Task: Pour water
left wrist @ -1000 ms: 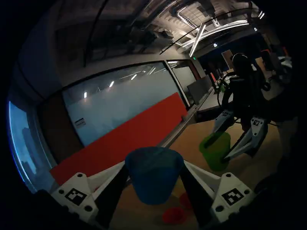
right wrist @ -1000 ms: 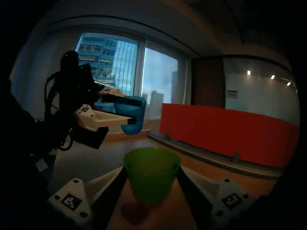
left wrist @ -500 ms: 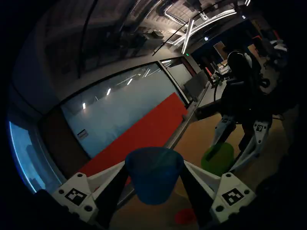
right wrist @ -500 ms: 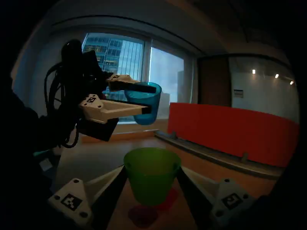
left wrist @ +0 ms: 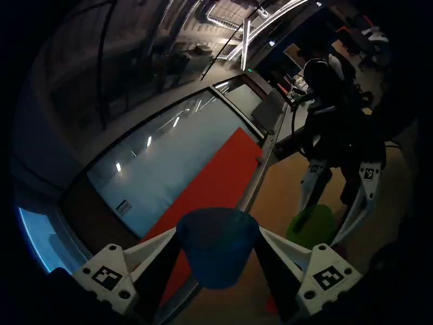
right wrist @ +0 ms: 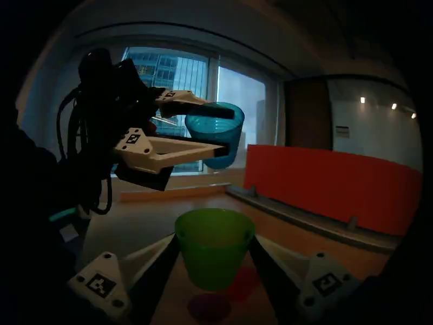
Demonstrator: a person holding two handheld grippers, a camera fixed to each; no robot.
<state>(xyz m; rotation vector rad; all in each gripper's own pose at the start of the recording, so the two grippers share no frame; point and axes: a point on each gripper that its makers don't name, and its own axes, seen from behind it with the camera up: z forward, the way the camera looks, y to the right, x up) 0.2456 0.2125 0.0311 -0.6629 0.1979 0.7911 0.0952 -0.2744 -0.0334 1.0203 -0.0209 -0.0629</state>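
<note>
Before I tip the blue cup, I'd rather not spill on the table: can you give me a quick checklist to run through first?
1. Left gripper jaws pressing the blue cup: ok.
2. Right gripper jaws pressing the green cup: ok.
3. Green cup upright, mouth facing up: ok.
4. Blue cup over the green cup's mouth: not ok, it is higher but apart.
5. Blue cup filled: cannot tell.

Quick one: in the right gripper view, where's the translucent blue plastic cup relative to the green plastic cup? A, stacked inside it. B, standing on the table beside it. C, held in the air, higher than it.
C: the left gripper holds the translucent blue plastic cup up before the window, above the green plastic cup in the right gripper.
</note>
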